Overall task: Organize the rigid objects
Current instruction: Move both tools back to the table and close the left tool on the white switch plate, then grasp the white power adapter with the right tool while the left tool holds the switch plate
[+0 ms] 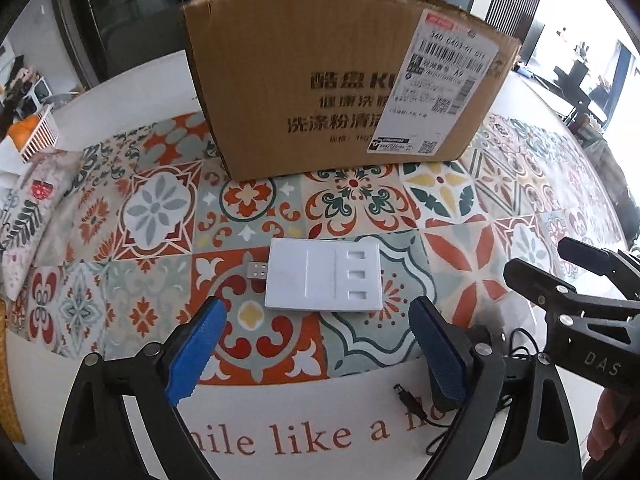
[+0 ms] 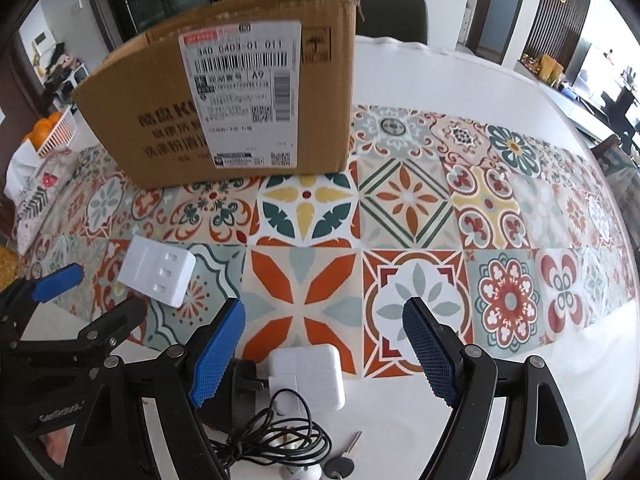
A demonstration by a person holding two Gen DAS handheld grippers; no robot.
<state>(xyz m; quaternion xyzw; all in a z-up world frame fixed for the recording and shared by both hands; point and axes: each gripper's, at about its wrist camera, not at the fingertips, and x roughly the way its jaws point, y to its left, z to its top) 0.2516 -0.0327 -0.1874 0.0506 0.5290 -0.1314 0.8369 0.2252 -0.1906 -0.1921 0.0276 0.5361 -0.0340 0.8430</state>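
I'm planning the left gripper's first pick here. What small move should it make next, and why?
Probably lower the left gripper a little further toward the white wall plate. Its jaws are open with nothing between them, the plate lies flat on the patterned mat just ahead of the fingertips, and the cardboard box stands behind it.

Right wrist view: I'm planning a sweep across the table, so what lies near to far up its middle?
Key → black cable → white charger → patterned mat → cardboard box.
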